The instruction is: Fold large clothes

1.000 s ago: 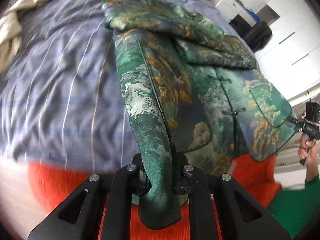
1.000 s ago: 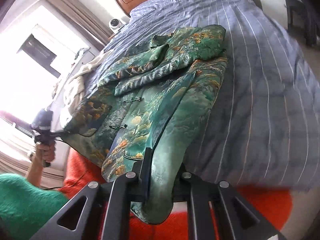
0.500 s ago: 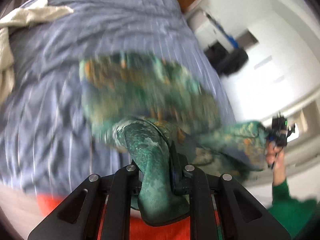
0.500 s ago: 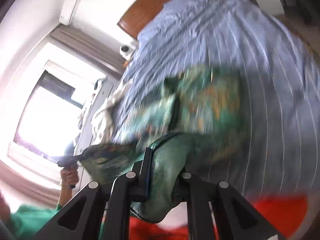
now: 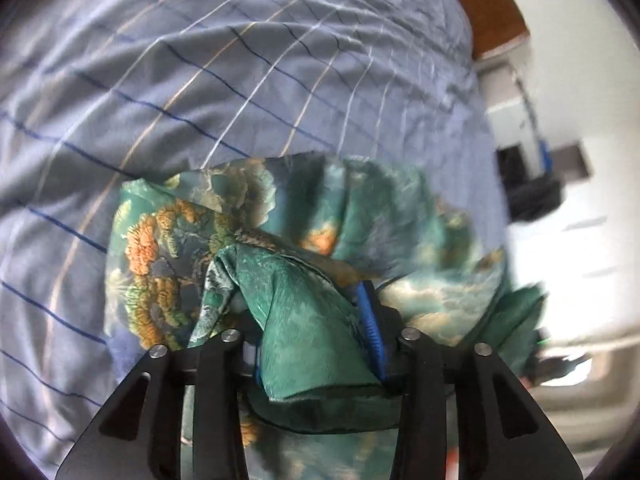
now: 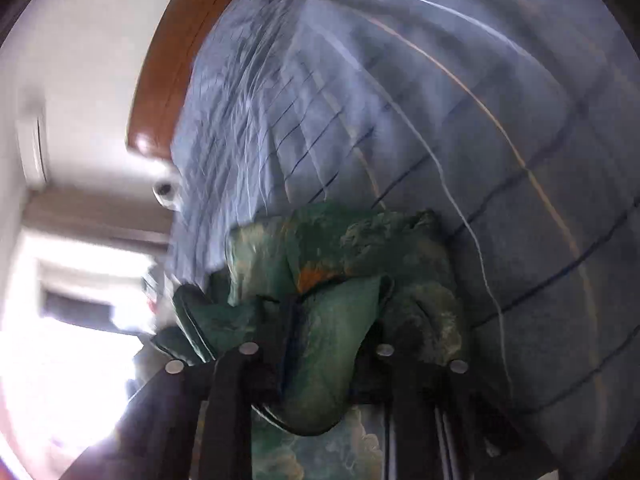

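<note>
Folding is mid-step: both claws hold the hem end of a green brocade jacket (image 5: 224, 216) with a landscape print and carry it forward over the part lying on the bed. Left claw (image 5: 320, 344) is clamped on a thick bunch of the green fabric, a blue pad showing at the right finger (image 5: 370, 324). Right claw (image 6: 320, 344) is likewise pinched on a fold of the same jacket (image 6: 344, 240), cloth bulging out between its fingers. Judging by this, the bottom-to-top fold is in hand and not yet laid down.

Jacket sits on the blue striped bedsheet (image 5: 200, 80), bunched just ahead of both claws, the gripped edge raised above the rest. Wooden headboard (image 6: 160, 80) shows beyond the sheet in the right wrist view. Both views are motion-blurred, so exact edge alignment cannot be told.

Next move likely calls for lowering both claws together so the held edge lands even with the far edge near the collar, keeping the cloth taut between the two claws to avoid a skewed crease, then letting go and smoothing. Slippery brocade may slide off the lower layer if dropped unevenly.
</note>
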